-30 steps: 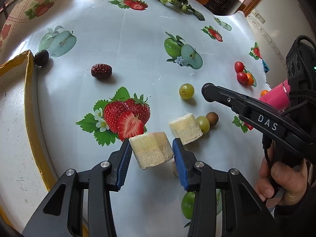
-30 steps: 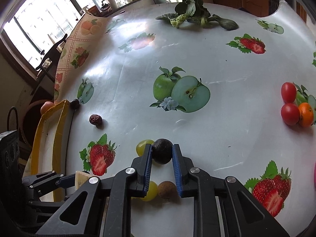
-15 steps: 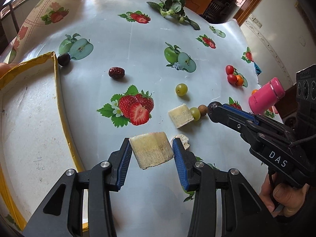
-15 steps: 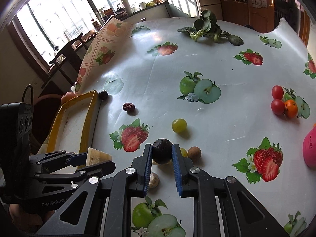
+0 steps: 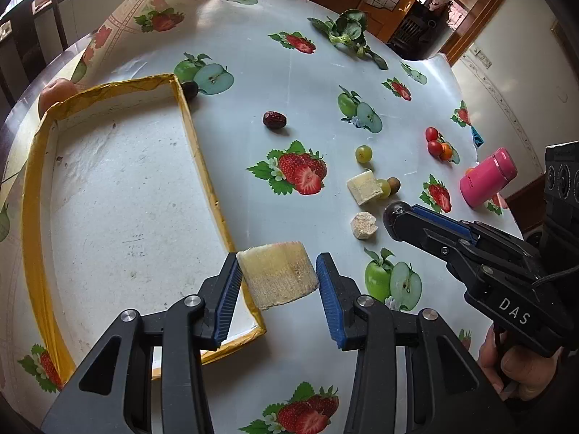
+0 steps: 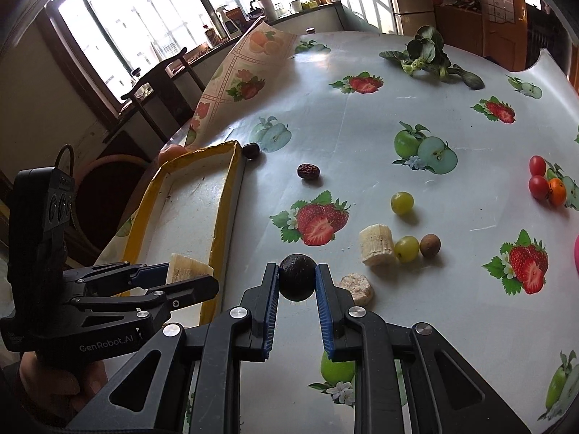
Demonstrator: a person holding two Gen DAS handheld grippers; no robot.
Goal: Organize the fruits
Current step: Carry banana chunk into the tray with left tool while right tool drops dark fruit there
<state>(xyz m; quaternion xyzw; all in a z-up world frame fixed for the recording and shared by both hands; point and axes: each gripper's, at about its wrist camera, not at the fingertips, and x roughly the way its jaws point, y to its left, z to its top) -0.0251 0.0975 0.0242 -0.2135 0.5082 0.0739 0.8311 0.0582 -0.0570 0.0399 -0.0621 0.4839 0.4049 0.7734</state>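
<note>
Peach-coloured fruit (image 5: pixel 58 90) half hidden behind tray (image 5: pixel 202 166) corner; pink bottle (image 6: pixel 576 249) cut by edge.

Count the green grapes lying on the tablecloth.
2. One grape lies alone beyond the printed strawberry; the other grape sits between the pale cut chunk and a small brown fruit. Others may be hidden.

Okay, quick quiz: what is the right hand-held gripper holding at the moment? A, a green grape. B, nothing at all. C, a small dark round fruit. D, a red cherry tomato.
C: the right hand-held gripper is shut on a small dark round fruit, its blue pads pressing both sides, while the green grapes and the cherry tomatoes lie on the table.
</note>
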